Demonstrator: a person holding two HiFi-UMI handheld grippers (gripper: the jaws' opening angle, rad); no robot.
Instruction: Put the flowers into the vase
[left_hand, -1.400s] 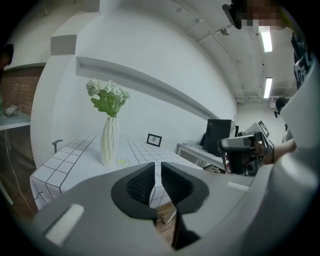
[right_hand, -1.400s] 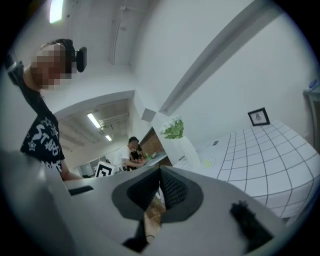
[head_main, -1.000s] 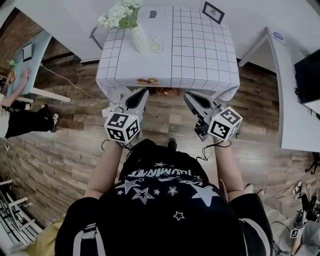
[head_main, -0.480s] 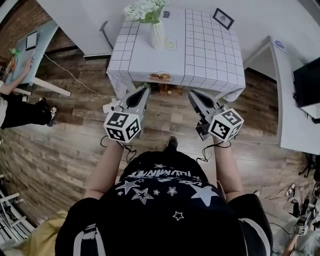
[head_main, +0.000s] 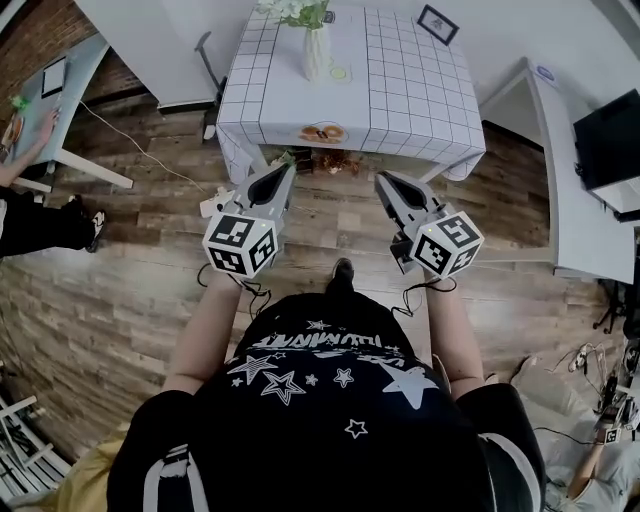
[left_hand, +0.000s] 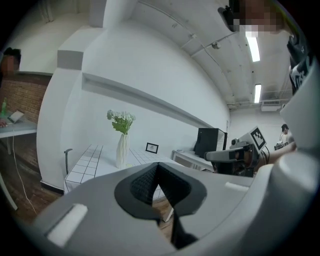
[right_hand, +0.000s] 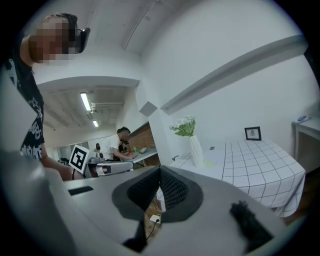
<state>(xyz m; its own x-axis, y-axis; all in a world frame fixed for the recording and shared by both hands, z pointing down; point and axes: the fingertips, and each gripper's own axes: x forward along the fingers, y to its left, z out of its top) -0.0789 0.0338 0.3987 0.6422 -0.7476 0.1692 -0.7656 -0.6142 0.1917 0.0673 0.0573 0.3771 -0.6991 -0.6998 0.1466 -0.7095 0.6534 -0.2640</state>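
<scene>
Your head camera shows both claws side by side over the wooden floor (head_main: 130, 270), pointing toward the table (head_main: 400, 100) with the grid-patterned cloth and stopping short of it. Your left gripper (head_main: 285, 169) is closed, pads together with nothing between them. Your right gripper (head_main: 381, 178) is closed and empty as well.

Only the gripper views show the vase (head_main: 316, 52) side-on. It stands upright, white and slender, with the flowers (head_main: 297, 10) already in its mouth, white blooms over green leaves. From above it is a small shape near the table's far left corner. The picture frame (head_main: 437, 23) stands at the far right corner, well apart from it.

The vase is well apart from both claws, across the open floor and most of the tabletop, and more in line with your left claw. A brownish patch (head_main: 323, 132) sits at the table's near edge, too small for me to name.

The floor between you and the table's hanging cloth is open. A white desk (head_main: 555, 180) with a dark monitor (head_main: 606, 140) bounds your right. A cable (head_main: 130, 150) crosses the floor on your left, where a seated person (head_main: 30, 215) leans over another desk.
</scene>
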